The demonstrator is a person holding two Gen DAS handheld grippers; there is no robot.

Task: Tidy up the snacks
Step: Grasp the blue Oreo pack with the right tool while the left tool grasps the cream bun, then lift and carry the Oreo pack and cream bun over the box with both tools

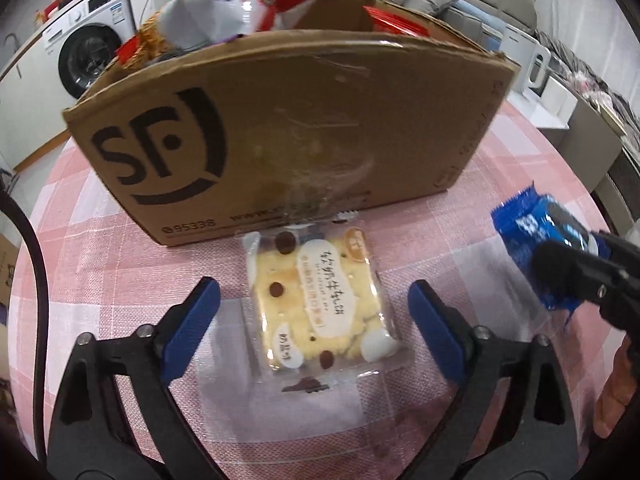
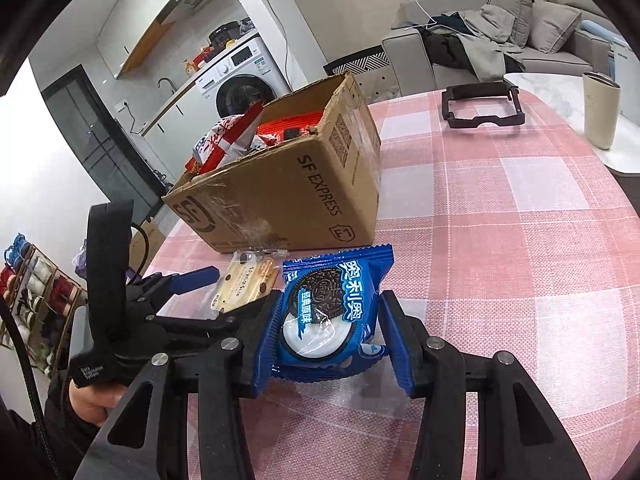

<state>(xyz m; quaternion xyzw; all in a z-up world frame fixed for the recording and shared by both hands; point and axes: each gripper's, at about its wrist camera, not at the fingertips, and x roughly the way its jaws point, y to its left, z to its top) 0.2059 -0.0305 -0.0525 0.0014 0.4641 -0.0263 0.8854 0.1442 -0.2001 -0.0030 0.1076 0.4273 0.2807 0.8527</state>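
Clamping a blue Oreo packet point(image 2: 334, 312), right gripper point(image 2: 326, 334) is sitting beside left gripper point(image 1: 314, 322), spread around a clear-wrapped biscuit point(image 1: 320, 304) before the "SF EXPRESS" box point(image 2: 296, 188).

Tablecloth point(image 1: 500, 200): pink and white check, thin pale lines crossing it. Cardboard box point(image 1: 320, 120): plain brown, black printed logo and lettering. Bags inside box point(image 2: 228, 136): red, white, some grey and purple. Cake packet point(image 1: 320, 304): clear wrapper, pale yellow cake, brown chocolate dots, white label patches. Cookie packet point(image 2: 332, 312): bright blue, white lettering, black-and-white sandwich cookie pictured. Left gripper point(image 1: 314, 312) and right gripper point(image 2: 332, 332): black frames, blue pads. Cup point(image 2: 600, 110): beige.
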